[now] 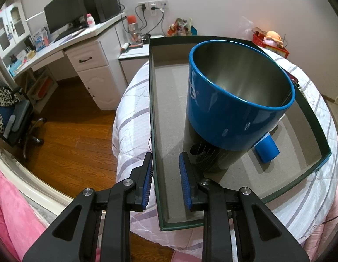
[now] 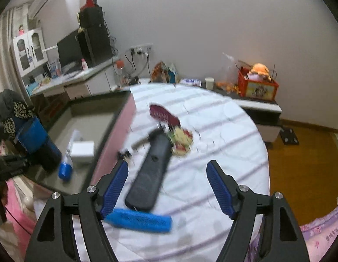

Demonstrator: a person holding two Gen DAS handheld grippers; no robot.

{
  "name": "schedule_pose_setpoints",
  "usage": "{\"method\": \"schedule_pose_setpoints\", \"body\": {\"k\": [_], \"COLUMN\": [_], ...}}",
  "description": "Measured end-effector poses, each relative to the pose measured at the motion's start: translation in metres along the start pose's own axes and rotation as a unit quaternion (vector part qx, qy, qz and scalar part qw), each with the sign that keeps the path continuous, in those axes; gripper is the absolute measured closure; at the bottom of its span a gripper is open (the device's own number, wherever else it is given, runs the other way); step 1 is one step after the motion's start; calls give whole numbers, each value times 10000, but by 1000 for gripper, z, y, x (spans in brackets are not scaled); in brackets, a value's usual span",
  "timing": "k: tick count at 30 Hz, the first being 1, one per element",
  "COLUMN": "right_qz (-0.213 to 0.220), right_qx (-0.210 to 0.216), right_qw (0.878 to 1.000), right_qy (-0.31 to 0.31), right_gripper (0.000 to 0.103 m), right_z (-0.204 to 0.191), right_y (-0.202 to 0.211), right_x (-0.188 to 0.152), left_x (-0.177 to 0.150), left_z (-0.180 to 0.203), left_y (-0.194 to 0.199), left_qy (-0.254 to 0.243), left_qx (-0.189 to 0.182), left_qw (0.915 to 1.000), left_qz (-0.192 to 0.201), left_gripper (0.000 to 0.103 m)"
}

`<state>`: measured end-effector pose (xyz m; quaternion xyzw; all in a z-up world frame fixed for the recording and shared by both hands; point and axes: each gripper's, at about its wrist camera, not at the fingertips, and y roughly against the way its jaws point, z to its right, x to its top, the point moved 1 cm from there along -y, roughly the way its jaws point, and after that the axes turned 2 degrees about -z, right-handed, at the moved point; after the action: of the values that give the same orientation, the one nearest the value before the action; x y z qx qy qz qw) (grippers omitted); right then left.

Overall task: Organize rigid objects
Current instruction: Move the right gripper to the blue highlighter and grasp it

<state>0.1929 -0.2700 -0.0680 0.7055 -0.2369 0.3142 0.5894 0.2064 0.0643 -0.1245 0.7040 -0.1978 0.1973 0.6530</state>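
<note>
A dark green box lid (image 1: 152,118) with a grey inside lies on the bed. In it stands a blue cup with a steel inside (image 1: 238,100) stacked on a dark cylinder (image 1: 210,159), next to a small blue cap (image 1: 267,150). My left gripper (image 1: 165,172) straddles the box's left wall, its fingers not touching the wall. In the right wrist view my right gripper (image 2: 166,185) is open above a long black flat object (image 2: 150,174) and a blue bar (image 2: 139,219) on the bed. The box (image 2: 90,109) holds the cup (image 2: 33,137) and a white block (image 2: 82,148).
A red patterned item (image 2: 164,114) and a floral item (image 2: 182,140) lie on the striped bedcover (image 2: 223,142). A desk with a monitor (image 1: 64,15) stands on the left, an office chair (image 1: 14,118) below it. A red basket with a plush toy (image 2: 257,83) sits on a low shelf.
</note>
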Motion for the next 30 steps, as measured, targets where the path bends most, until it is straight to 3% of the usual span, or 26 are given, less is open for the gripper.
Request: {"method": "schedule_pose_setpoints", "body": {"k": [6,15,22,30], "right_qz": [-318,-683,-838,-1088], "right_qx": [132,17,763,1069], "right_qw": [9992,9907,9837,9768], "right_qy": [221,1176,1393,1500], "right_gripper": [27,27,27,28], "right_z": [-7,-28,-20,-29], "right_y": [-2,-15,-27,-18], "right_x": [-35,-65,-62,-72], "left_x": [0,-2,-1,-1], "left_z": [0,1,1,1], "left_y": [0,2,2,2], "left_qy": [-8,-13,-13,-15], "left_qx": [12,48,50,50], "left_qw": [10000,10000,10000,10000], "left_qz": [-3,-15,-15,-17], "left_gripper": [80,80,80,80]}}
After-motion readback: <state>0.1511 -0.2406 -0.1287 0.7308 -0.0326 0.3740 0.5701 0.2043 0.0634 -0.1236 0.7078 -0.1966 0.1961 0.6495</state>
